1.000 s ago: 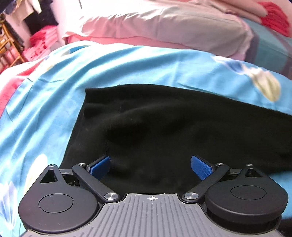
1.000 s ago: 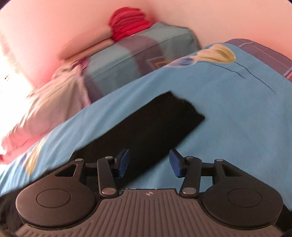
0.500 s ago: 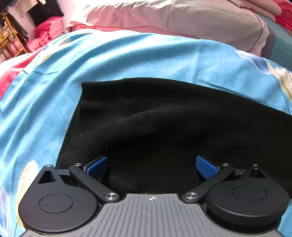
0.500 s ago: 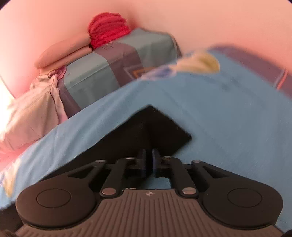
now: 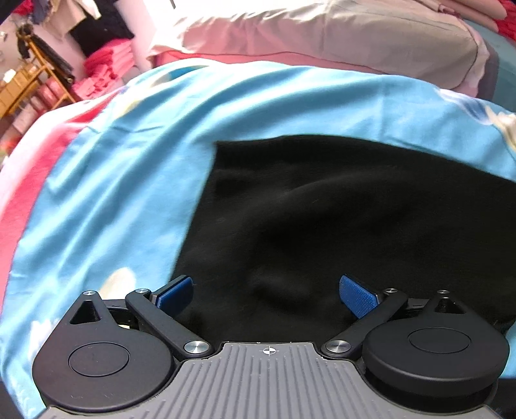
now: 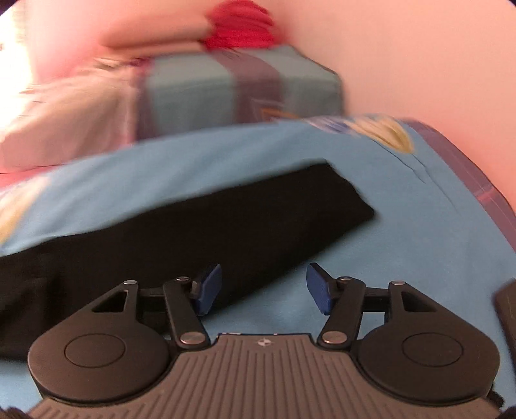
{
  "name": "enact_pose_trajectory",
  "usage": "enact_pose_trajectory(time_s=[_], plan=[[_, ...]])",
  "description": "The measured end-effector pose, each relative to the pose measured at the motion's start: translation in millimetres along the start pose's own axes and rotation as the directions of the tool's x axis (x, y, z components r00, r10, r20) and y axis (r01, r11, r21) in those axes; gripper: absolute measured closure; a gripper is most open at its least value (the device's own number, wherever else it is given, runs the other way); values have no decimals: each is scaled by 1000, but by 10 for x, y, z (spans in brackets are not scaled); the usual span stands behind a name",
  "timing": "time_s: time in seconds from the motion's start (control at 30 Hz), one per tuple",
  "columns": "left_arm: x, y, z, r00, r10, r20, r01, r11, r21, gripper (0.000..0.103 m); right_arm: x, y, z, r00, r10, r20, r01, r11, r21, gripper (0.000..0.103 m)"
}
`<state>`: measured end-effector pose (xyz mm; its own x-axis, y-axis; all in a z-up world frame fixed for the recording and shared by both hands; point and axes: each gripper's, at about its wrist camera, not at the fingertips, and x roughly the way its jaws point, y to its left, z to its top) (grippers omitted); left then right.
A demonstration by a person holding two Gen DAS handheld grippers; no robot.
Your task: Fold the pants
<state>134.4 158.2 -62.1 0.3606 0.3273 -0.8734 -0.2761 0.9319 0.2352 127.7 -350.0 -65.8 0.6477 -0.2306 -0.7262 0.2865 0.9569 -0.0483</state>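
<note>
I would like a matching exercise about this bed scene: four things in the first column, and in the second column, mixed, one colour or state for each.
Column one:
1. pants
2. bed sheet
3. folded stack on the far bedding
4. left gripper

Column two:
a. red
b. jaws wide apart, pads pressing on nothing
c. black, lying spread out
d. light blue, under the garment

Pairs: 1-c, 2-d, 3-a, 4-b
</note>
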Motion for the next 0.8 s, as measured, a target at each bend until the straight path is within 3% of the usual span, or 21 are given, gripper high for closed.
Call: enact_pose_trajectory(time_s=[0.07,0.17,0.23,0.33,0.4,0.47,0.5,0.53,0.57,0.63,0.67,0.7,0.77,0.8], plan=[[-9,109,-86,1000,13,-3,-13,1000,-8,0,-197,334,-35,993,117,28,-114,988,-108,38],[48,278,-233,999,24,-25,-25,999,-24,0,-421,955,-93,949,315,14,-302,922,-243,39],[86,402,-330,999,22,-42,-24,999,-45,0,-541,1436,-151,894,446,-31,-432,843,-321,40],[141,585,-422,998,-19,-56,13,995,-101,0,-684,2154,-228,810,576,-111,-560,704,-436,50],[176,683,-445,997,-50,-60,42,989,-141,0,-743,2570,-305,742,645,-182,-641,602,-476,60],[210,742,-464,995,-73,-60,63,985,-160,0,-816,2937,-384,693,681,-238,-688,524,-503,64],[218,754,-467,995,-76,-59,66,985,-158,0,-876,3090,-468,683,683,-260,-697,501,-514,67],[220,753,-471,995,-77,-56,68,986,-149,0,-797,3228,-482,687,671,-279,-694,492,-525,68],[222,751,-477,996,-79,-53,71,988,-139,0,-707,3365,-497,710,639,-296,-676,501,-540,68],[233,765,-472,995,-88,-51,81,988,-130,0,-500,3581,-503,791,517,-328,-602,557,-572,75],[241,782,-471,994,-96,-52,89,987,-130,0,-521,3621,-465,796,521,-309,-593,566,-572,74],[247,800,-468,993,-105,-53,97,987,-131,0,-587,3623,-395,781,551,-294,-608,563,-560,74],[274,832,-484,992,-117,-50,110,986,-125,0,-723,3619,-284,715,646,-266,-667,516,-538,73],[291,845,-480,991,-122,-49,116,986,-121,0,-756,3680,-256,699,664,-264,-675,493,-549,73]])
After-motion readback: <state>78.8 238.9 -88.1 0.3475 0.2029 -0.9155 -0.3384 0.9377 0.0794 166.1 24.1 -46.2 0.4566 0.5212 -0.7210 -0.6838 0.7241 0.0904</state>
